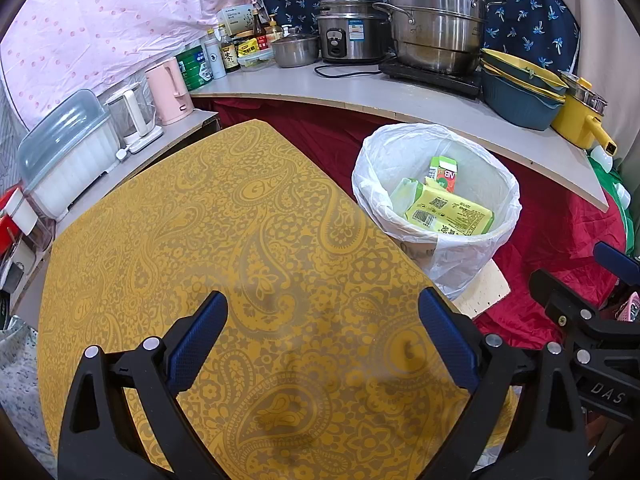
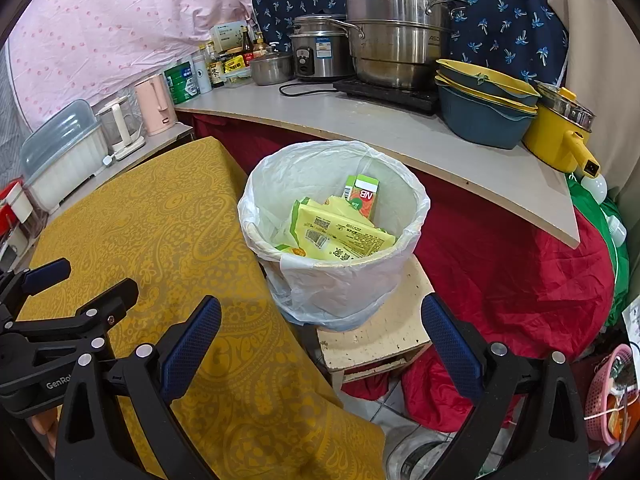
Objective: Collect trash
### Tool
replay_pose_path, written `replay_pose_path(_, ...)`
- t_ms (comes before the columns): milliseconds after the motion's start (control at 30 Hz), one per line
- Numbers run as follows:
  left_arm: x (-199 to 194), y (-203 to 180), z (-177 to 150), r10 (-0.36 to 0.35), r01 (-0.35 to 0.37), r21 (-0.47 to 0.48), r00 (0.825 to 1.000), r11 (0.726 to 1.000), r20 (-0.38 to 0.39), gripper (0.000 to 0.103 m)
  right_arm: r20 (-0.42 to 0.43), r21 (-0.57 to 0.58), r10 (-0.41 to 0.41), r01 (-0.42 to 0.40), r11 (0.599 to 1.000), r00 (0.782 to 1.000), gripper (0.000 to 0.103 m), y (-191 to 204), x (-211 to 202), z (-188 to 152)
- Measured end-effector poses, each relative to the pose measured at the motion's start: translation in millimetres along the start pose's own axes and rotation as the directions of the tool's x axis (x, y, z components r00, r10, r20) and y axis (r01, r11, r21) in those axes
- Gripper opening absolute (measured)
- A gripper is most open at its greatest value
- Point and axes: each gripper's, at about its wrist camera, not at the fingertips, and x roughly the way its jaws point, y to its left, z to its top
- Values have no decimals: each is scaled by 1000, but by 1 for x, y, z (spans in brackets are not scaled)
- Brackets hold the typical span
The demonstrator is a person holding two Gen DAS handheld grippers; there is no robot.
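A white bin lined with a plastic bag (image 1: pixel 472 248) (image 2: pixel 344 280) stands on a small wooden stool (image 2: pixel 384 340) to the right of the yellow paisley table (image 1: pixel 224 240) (image 2: pixel 160 232). Inside lie a yellow-green wrapper (image 1: pixel 452 210) (image 2: pixel 344 236) and a small green and orange carton (image 1: pixel 444 172) (image 2: pixel 362 196). My left gripper (image 1: pixel 324 320) hangs open over the table's near end with nothing between its blue pads. My right gripper (image 2: pixel 320 328) is open too, just in front of the bin and empty. Each gripper shows at the edge of the other's view.
A grey counter (image 2: pixel 400 128) behind the bin carries steel pots (image 2: pixel 392 32), a rice cooker (image 2: pixel 320 56), stacked bowls (image 2: pixel 484 108), a yellow pot (image 2: pixel 560 136), bottles and kettles (image 2: pixel 154 104). Red cloth (image 2: pixel 512 276) hangs below it. A pink basket (image 2: pixel 612 396) sits at the lower right.
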Motion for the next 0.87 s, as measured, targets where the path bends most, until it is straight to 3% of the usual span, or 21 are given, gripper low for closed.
replay_pose_path(500,0,-1,0,8,-8,9,1000,1000,14,92,5,2,5,-5,1000,1000,97,2,4,3)
replay_pose_path(867,5,2,2,8,-7,-9,995,1000,97,92,50,26,11,-12,1000,999,97,1,9,10)
